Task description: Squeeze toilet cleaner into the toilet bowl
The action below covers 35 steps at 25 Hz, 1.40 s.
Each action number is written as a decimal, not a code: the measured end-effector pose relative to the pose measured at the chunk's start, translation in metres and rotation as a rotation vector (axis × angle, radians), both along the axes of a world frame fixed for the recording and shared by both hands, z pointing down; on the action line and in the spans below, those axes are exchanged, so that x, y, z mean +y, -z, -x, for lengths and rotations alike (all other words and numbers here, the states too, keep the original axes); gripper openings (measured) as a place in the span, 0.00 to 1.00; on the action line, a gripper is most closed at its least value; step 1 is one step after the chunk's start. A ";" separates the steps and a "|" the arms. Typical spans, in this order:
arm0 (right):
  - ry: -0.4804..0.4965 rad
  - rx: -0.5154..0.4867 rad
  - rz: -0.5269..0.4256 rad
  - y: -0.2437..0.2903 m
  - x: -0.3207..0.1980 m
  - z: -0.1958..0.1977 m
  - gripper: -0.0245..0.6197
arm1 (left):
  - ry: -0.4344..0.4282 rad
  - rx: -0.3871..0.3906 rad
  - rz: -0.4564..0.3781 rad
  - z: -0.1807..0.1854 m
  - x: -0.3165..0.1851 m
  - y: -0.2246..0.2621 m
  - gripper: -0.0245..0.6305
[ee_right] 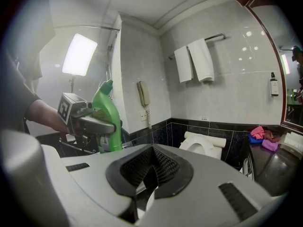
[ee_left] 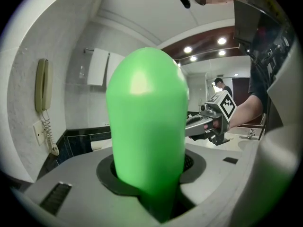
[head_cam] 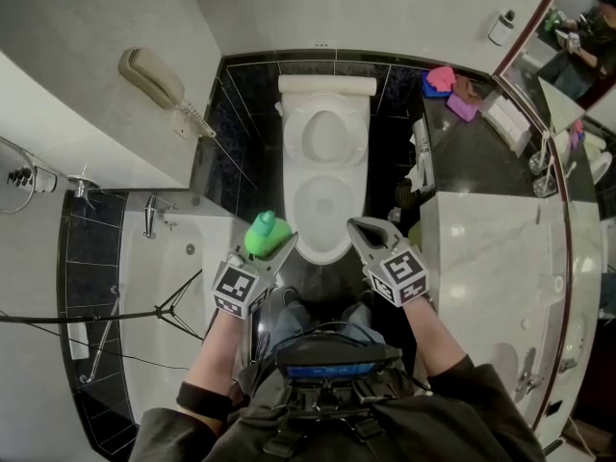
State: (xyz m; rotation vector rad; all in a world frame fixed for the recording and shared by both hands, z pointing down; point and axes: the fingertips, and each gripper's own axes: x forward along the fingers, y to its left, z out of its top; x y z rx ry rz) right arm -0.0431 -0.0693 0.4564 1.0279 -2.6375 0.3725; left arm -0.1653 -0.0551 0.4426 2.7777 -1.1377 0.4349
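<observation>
The white ceramic toilet bowl stands open, its inside plain white (any water is too pale to tell). The glossy green plastic cleaner bottle, upright with a bent neck, is gripped by the left gripper just beside the bowl's front rim. The right gripper is clenched on nothing.

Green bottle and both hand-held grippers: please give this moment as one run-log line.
left hand-held gripper: shut on green bottle | right hand-held gripper: shut, empty | toilet: ahead
</observation>
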 end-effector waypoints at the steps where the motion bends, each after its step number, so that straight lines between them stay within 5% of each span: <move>1: 0.012 0.000 -0.005 0.002 0.000 0.000 0.05 | -0.010 -0.004 0.002 -0.001 0.001 0.000 0.31; 7: 0.166 -0.061 -0.061 0.033 0.001 0.020 0.05 | -0.121 -0.026 0.012 -0.016 0.007 0.002 0.31; 14: 0.464 -0.094 -0.154 0.094 0.022 0.062 0.09 | -0.231 -0.026 0.007 -0.032 0.014 0.007 0.31; 19: 0.669 -0.089 -0.186 0.124 0.041 0.084 0.28 | -0.329 -0.050 -0.008 -0.039 0.022 0.003 0.31; 22: 0.775 -0.017 -0.215 0.133 0.052 0.092 0.39 | -0.371 -0.049 0.000 -0.043 0.029 0.000 0.31; 35: 1.074 0.257 -0.375 0.120 0.074 0.109 0.39 | -0.508 -0.054 0.025 -0.059 0.048 -0.009 0.31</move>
